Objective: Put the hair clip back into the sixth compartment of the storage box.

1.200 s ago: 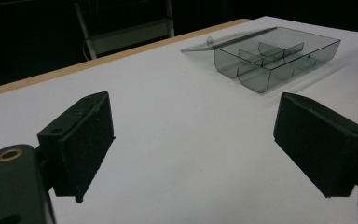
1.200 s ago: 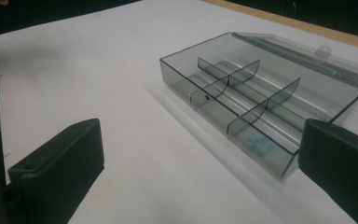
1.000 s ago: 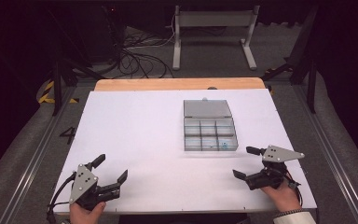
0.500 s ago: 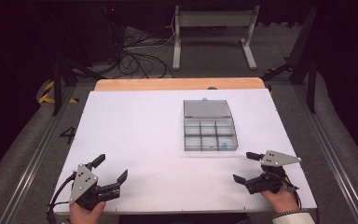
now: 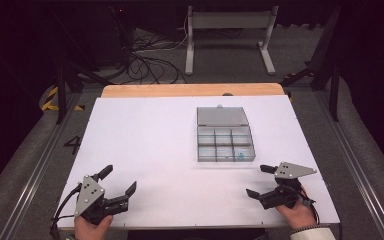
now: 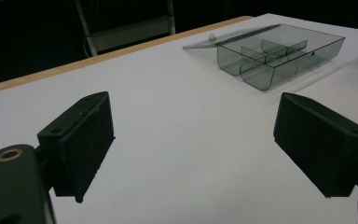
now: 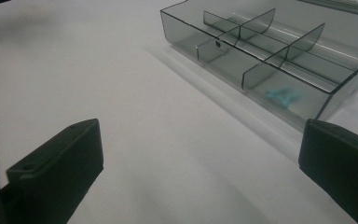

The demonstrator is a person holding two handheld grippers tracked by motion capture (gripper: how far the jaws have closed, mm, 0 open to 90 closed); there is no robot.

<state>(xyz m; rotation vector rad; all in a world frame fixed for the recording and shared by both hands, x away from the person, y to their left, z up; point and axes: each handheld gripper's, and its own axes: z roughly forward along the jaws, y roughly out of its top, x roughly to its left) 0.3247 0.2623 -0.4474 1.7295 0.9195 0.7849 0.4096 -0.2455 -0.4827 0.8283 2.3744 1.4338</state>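
Note:
A clear grey compartment box (image 5: 225, 142) (image 6: 279, 56) (image 7: 270, 51) lies open on the white table (image 5: 155, 145), its lid (image 5: 221, 116) folded flat behind it. A small light-blue piece (image 5: 240, 156) (image 7: 283, 94) rests in the near right compartment. My left gripper (image 5: 117, 181) (image 6: 193, 140) sits open at the near left corner, nothing between its jaws. Just short of the box, at the near right, my right gripper (image 5: 260, 181) (image 7: 200, 163) is open and holds nothing.
A wooden strip (image 5: 192, 90) runs along the table's far edge. Beyond it stand a metal frame (image 5: 227, 35) and loose cables (image 5: 145, 60) on the dark floor. Metal rails (image 5: 30, 175) flank the table on both sides.
The right gripper has drawn back a little toward the near edge and lower. The left gripper has stayed where it was.

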